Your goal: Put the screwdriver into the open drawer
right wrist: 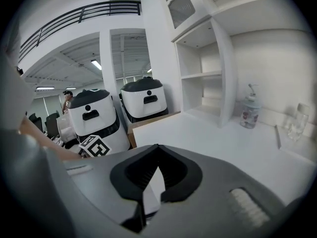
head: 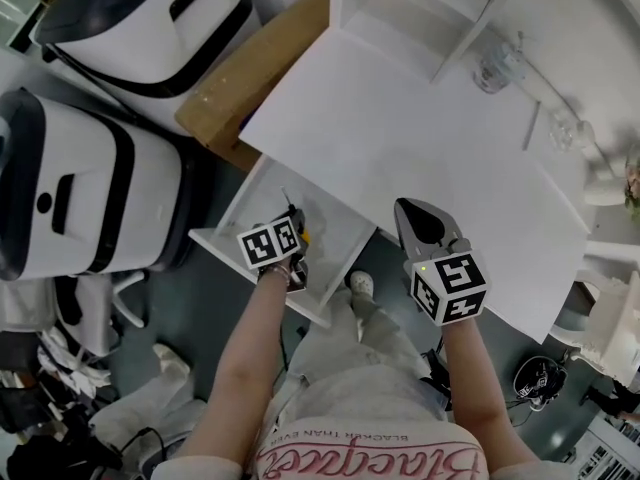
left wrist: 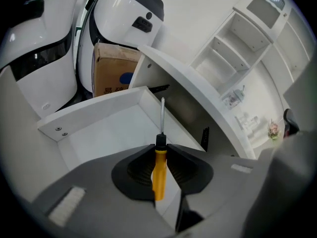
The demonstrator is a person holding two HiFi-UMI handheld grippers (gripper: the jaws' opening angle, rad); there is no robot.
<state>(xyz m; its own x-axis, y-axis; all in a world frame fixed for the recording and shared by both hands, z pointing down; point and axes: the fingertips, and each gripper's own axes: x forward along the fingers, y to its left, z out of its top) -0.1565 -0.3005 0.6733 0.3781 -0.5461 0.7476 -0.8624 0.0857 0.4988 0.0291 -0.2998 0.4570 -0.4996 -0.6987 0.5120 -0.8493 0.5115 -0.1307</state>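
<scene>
A screwdriver [left wrist: 158, 171] with a yellow handle and a thin steel shaft is clamped by its handle in my left gripper [left wrist: 161, 147], shaft pointing away from me. In the head view my left gripper [head: 296, 222] holds the screwdriver [head: 303, 234] inside the open white drawer [head: 335, 230], which is pulled out from under the desk. Below the tool, the drawer's [left wrist: 99, 133] bare white floor shows in the left gripper view. My right gripper [head: 405, 208] hovers over the desk's front edge to the right of the drawer. Its jaws [right wrist: 156, 148] meet at the tips with nothing between them.
A white desk [head: 400, 128] carries a shelf unit [head: 440, 8], a small bottle [head: 493, 68] and a glass [head: 565, 128] at the back. A cardboard box [head: 250, 68] and two white machines [head: 70, 188] stand to the drawer's left. The person's legs are below the drawer.
</scene>
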